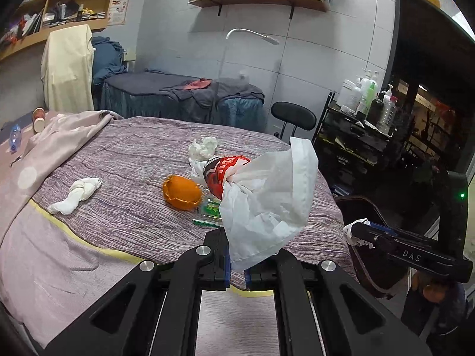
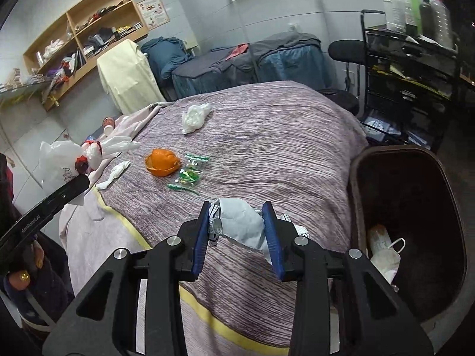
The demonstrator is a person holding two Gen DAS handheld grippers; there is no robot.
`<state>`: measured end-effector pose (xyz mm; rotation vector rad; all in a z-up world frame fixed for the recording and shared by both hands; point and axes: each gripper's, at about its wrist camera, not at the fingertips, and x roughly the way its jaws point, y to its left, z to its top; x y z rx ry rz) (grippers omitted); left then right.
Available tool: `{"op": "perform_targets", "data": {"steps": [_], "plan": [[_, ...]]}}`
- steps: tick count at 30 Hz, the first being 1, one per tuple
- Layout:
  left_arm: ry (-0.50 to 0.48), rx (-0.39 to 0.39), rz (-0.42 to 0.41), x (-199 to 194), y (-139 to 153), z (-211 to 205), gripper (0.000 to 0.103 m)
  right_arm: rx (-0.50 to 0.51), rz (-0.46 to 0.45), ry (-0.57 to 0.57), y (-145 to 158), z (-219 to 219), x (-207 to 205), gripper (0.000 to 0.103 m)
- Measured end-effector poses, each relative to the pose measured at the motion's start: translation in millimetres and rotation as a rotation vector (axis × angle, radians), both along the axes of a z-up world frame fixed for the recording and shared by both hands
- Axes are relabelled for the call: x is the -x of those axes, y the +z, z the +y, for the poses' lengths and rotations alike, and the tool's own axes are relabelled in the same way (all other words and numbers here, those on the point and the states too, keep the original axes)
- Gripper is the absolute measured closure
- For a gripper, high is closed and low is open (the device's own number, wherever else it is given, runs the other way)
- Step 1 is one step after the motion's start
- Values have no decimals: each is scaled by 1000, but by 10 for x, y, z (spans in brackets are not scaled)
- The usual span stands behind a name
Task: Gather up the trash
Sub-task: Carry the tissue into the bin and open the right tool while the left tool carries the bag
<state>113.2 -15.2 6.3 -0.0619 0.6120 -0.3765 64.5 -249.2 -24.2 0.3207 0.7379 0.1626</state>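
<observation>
My left gripper (image 1: 237, 270) is shut on a white plastic bag (image 1: 267, 201) with a red wrapper (image 1: 224, 175) in it, held above the bed; the bag also shows in the right wrist view (image 2: 63, 160). My right gripper (image 2: 237, 231) is shut on a crumpled pale paper wad (image 2: 242, 225), near the bed's right edge beside the brown trash bin (image 2: 409, 237). On the purple bedspread (image 2: 267, 148) lie an orange peel (image 2: 162, 162), green wrappers (image 2: 190, 172), a knotted white tissue (image 1: 77, 193) and a crumpled white tissue (image 1: 202, 147).
The bin holds a face mask (image 2: 386, 255). A black cart with bottles (image 1: 365, 103) and a black chair (image 1: 294, 118) stand right of the bed. Paper cups (image 1: 38, 118) and a bottle (image 1: 14, 138) lie at the bed's far left. Another bed (image 1: 178, 95) is behind.
</observation>
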Motion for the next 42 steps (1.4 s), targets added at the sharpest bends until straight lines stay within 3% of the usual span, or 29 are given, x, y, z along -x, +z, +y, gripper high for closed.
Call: {"op": "perform_targets", "data": {"steps": [28,42], "plan": [[-258,10,73,95,-184,-1148,97,-36,47,-340,-320,-1355,446,67],[-344,-15,115,96,-310,-1514,97,-69,119,-420,-677,-1650,380,66]]}}
